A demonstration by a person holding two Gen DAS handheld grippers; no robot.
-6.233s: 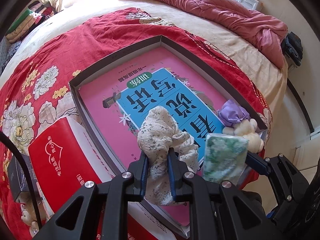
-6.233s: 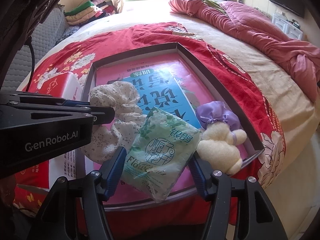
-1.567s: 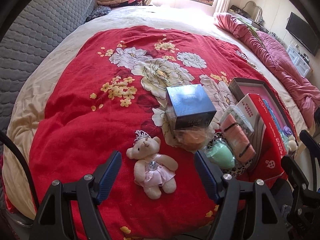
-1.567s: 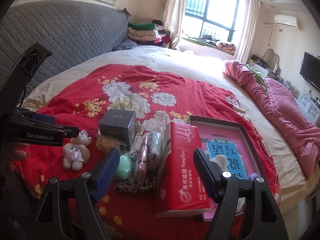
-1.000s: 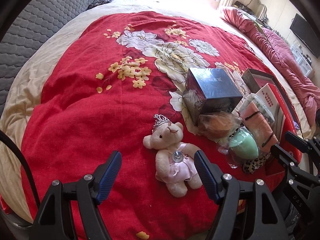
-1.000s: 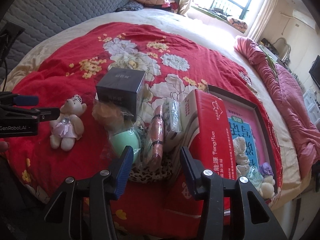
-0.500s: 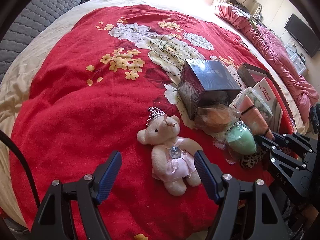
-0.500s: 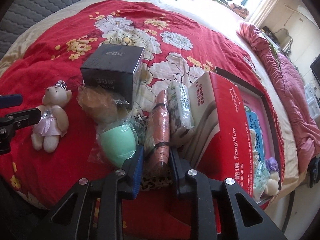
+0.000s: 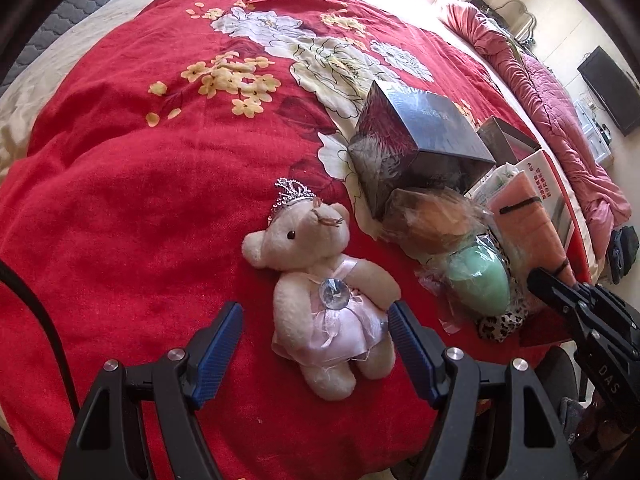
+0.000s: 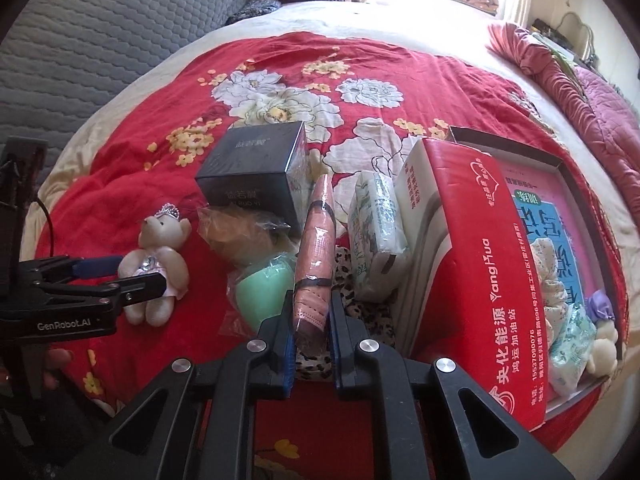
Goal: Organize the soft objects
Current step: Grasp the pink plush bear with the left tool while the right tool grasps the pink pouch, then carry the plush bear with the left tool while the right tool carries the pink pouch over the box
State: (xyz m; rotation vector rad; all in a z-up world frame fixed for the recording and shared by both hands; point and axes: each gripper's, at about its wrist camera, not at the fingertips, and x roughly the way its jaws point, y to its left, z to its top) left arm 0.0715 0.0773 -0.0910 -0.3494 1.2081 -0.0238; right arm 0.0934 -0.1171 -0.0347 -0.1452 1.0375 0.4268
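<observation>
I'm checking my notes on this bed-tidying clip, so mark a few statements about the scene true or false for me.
1. The right tool is clamped on the wrapped pink pack. True.
2. The left tool has already squeezed the teddy bear. False: its jaws stand open on either side of the bear.
3. The teddy bear wears a small crown. True.
4. The dark box sits inside the tray. False: it stands on the red blanket.
5. The green sponge lies beside the pink pack. True.
</observation>
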